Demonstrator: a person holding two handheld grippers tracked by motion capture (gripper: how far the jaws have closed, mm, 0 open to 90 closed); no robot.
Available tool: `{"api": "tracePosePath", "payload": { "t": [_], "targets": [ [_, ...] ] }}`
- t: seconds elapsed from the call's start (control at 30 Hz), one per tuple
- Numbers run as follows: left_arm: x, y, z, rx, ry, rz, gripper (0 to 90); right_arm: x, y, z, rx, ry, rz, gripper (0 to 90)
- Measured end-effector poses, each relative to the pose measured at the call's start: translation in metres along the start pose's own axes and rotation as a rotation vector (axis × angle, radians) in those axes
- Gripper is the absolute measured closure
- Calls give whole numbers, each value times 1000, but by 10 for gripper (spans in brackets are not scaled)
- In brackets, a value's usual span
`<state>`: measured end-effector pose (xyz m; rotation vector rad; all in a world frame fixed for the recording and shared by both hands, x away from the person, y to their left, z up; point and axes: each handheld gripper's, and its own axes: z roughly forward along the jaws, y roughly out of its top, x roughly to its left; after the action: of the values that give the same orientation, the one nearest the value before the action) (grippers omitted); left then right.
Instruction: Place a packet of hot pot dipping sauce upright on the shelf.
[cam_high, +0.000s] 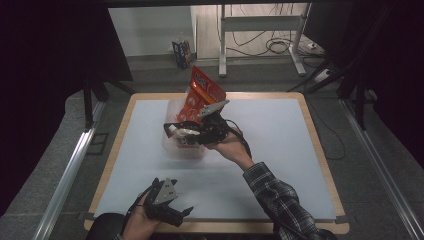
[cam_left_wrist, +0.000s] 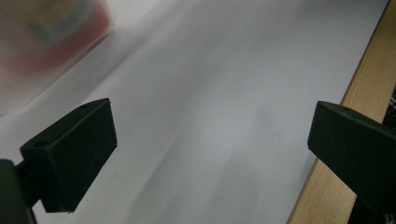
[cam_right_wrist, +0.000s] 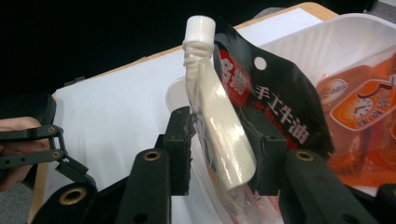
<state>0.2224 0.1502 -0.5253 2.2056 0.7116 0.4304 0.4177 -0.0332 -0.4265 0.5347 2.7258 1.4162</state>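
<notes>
White spouted pouch (cam_right_wrist: 219, 126) sits squeezed right between the right gripper (cam_right_wrist: 219, 151) fingers, cap sticking up above them, over the clear tray (cam_right_wrist: 327, 35) mid-table. Going left to right: left gripper (cam_high: 172, 212) hangs near the table's front edge, jaws wide apart, nothing in them.

Your high view is dim, its side edges falling to black around the lit pale surface (cam_high: 280, 150). The left gripper view is streaked with motion blur, the red packet (cam_left_wrist: 46, 42) smeared. The white spout pouch (cam_right_wrist: 215, 116) carries glare, sharply focused.
</notes>
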Motion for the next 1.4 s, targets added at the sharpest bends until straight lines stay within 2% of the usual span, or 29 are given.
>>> {"api": "tracePosePath", "payload": {
  "t": [0.33, 1.4],
  "targets": [
    [0, 0, 0, -2, 3, -2, 13, -1, -3, -10, -5, -18, 7, 567],
    [0, 0, 1, 2, 1, -2, 10, 4, -7, -17, 9, -74, -28, 297]
  ]
}}
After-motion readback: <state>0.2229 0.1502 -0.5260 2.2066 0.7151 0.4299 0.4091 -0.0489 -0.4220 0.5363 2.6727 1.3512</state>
